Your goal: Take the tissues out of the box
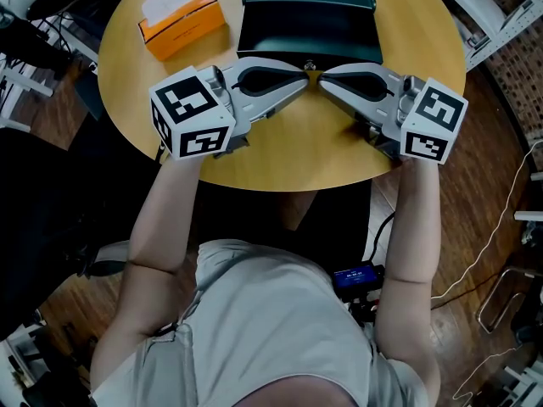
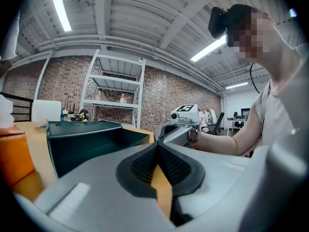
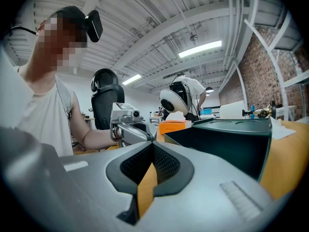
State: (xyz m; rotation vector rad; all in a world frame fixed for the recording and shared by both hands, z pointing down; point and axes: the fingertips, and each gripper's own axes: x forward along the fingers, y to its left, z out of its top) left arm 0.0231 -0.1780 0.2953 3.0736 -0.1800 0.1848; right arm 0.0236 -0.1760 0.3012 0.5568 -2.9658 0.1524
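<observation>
Wooden worktop (image 1: 288, 155) bears the tissue box (image 1: 182, 24) beyond-left of our left gripper (image 1: 303, 77), farther from our right gripper (image 1: 323, 77); both sets of jaws are together, empty.

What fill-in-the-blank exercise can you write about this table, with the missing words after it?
1. The tissue box on the round table is ____ in colour.
2. A ____ tissue sticks out of its top.
3. In the head view, the dark green bin stands to the ____ of the tissue box.
4. The left gripper and the right gripper point at each other, both with jaws ____ on nothing.
Missing words: orange; white; right; shut.
</observation>
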